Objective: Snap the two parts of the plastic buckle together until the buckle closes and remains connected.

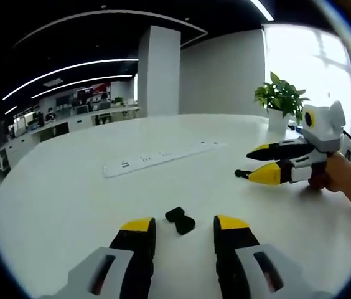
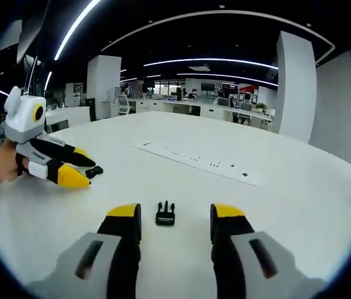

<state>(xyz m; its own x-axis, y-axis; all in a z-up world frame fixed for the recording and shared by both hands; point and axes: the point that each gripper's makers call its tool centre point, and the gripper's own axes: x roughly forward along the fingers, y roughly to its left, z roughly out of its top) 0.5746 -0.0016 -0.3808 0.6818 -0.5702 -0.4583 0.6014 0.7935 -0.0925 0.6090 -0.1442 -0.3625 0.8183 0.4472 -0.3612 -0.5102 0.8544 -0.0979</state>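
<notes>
Step in hand, as judged: approach. The two buckle halves lie apart on the white worktop and neither is gripped; nothing is joined yet.

Left gripper view, left to right:
- Worktop (image 1: 70, 193): white, with a flat white power strip (image 1: 160, 158) lying across its middle.
- Left gripper (image 1: 185, 232): jaws spread, nothing between them.
- Socket half of buckle (image 1: 180, 220): black, flat on the worktop just ahead of the spread jaws, well in from any edge.
- Potted plant (image 1: 281, 99): at the far edge.

Right gripper view, left to right:
- Pronged half of buckle (image 2: 165, 213): black, prongs pointing away, just ahead of the jaws, near the worktop's near edge.
- Right gripper (image 2: 175, 224): jaws spread, empty.

Next move, as judged: each gripper eases forward and closes squarely on its half, so the prongs can be lined up with the socket.
</notes>
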